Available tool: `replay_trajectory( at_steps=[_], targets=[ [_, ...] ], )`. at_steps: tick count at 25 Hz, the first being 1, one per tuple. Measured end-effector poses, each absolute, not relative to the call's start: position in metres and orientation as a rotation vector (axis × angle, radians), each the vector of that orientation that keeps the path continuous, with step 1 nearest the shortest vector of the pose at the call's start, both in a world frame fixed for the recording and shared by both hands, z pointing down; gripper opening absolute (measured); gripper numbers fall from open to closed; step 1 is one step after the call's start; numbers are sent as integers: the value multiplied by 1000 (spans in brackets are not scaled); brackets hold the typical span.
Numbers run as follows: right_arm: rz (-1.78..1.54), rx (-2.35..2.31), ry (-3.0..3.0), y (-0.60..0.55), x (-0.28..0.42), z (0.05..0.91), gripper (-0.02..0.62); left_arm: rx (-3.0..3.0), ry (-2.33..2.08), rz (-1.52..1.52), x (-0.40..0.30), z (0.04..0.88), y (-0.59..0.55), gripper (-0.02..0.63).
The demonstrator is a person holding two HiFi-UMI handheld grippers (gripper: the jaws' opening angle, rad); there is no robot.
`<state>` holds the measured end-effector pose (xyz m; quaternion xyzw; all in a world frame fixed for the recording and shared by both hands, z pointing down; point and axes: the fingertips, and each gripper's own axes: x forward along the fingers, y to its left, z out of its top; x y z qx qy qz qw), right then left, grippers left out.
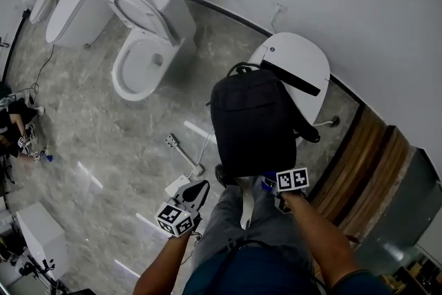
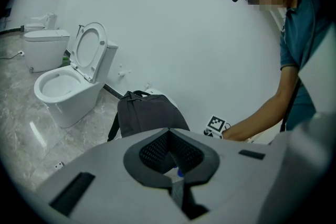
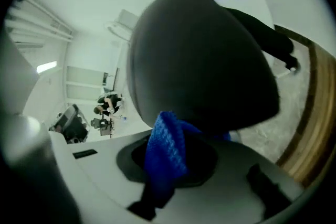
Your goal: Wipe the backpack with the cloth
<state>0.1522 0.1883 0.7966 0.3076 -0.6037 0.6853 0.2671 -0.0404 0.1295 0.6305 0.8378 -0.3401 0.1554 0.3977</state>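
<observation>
Flooring (image 1: 103, 141) is grey marbled tile, meeting a plain white wall (image 2: 178, 23). Three white toilets stand along that wall: one with its seat raised (image 1: 141, 45), a closed one further off at the far left of the head view (image 1: 72, 3), and one with its lid shut (image 1: 304, 59) directly ahead of the person. Black backpack (image 1: 255, 121) lies on that shut lid, handle end towards the wall, one strap trailing off the right side of the lid. Left tool (image 2: 170, 152) is held back from the backpack, above the floor, its jaws pressed together with nothing between them. Right tool (image 3: 174, 165) is at the near, lower end of the backpack, its jaws pinching a blue cloth (image 3: 165, 144); the cloth's upper edge is against the dark fabric, which fills most of the right gripper view
</observation>
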Motion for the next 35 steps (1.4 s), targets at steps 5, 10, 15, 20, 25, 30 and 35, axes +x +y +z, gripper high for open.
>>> replay_trajectory(
  at_steps=[5, 10, 15, 20, 25, 30, 35],
  targets=[
    [1622, 1004, -1937, 83, 131, 747, 42, 2114, -878, 381, -38, 630, 132, 3],
    [1489, 1472, -1899, 17, 214, 736, 43, 2098, -911, 364, -44, 631, 130, 3],
    [1059, 1569, -1881, -36, 262, 743, 43, 2077, -941, 355, -49, 633, 122, 3],
    [426, 1146, -1971, -89, 196, 750, 43, 2067, -953, 356, -41, 636, 115, 3],
    [182, 621, -2107, -76, 86, 762, 43, 2058, -960, 361, -29, 639, 108, 3],
    [224, 378, -2160, -92, 49, 778, 43, 2020, -1005, 365, -19, 636, 95, 3],
    [317, 351, -1817, -139, 130, 834, 43, 2003, -1000, 360, -7, 646, 83, 3]
  ],
)
